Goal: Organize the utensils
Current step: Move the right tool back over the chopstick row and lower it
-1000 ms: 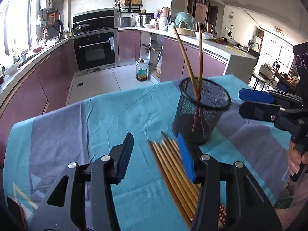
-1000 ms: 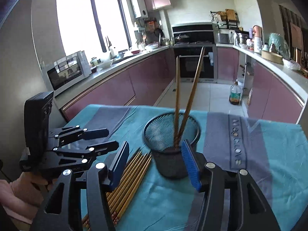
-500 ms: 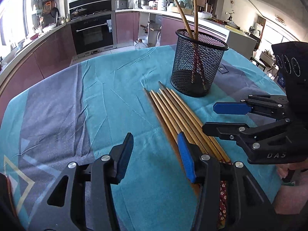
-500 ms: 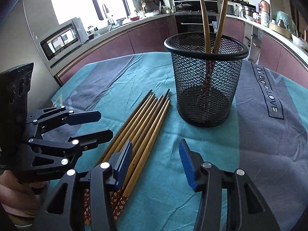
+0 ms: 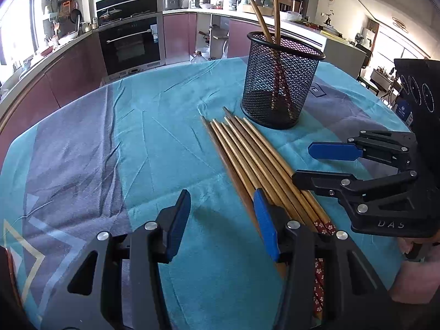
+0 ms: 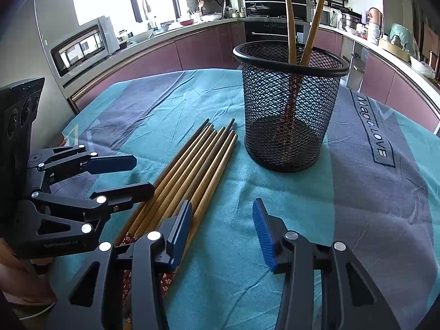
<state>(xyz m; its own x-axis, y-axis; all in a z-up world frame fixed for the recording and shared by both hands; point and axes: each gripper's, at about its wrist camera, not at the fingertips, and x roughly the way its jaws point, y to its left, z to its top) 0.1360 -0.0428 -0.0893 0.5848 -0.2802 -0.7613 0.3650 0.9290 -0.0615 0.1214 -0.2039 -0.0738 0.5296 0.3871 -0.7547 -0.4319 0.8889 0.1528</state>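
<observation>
Left wrist view: row of loose chopsticks (image 5: 255, 162) flat on teal-grey tablecloth (image 5: 154, 137), side by side and touching, long axis running from near edge toward the mesh holder (image 5: 282, 82). Tapered tips point at the holder base, stopping just beside it; red floral handle ends sit near the camera, partly under the left gripper (image 5: 222, 220). I count about 7, not sure. 2 more chopsticks (image 5: 271, 5) stand tilted in the holder, tips up, leaning apart.

Left gripper jaws apart, nothing between them; its right finger sits over the row's edge, contact unclear. This view alone shows the right gripper (image 5: 327, 165) from the side, jaws apart, lower finger over the row near the handle ends.

Right wrist view: same chopsticks (image 6: 189, 176) run diagonally, tips up-right toward the holder (image 6: 291, 104). Right gripper (image 6: 222, 228) jaws apart, empty, left finger over the row. Only here: left gripper (image 6: 129, 176) seen side-on, jaws apart, lower finger touching or just above the row, plus "LOVE" lettering (image 6: 376, 145) on the cloth and a microwave (image 6: 82, 46) on the counter.
</observation>
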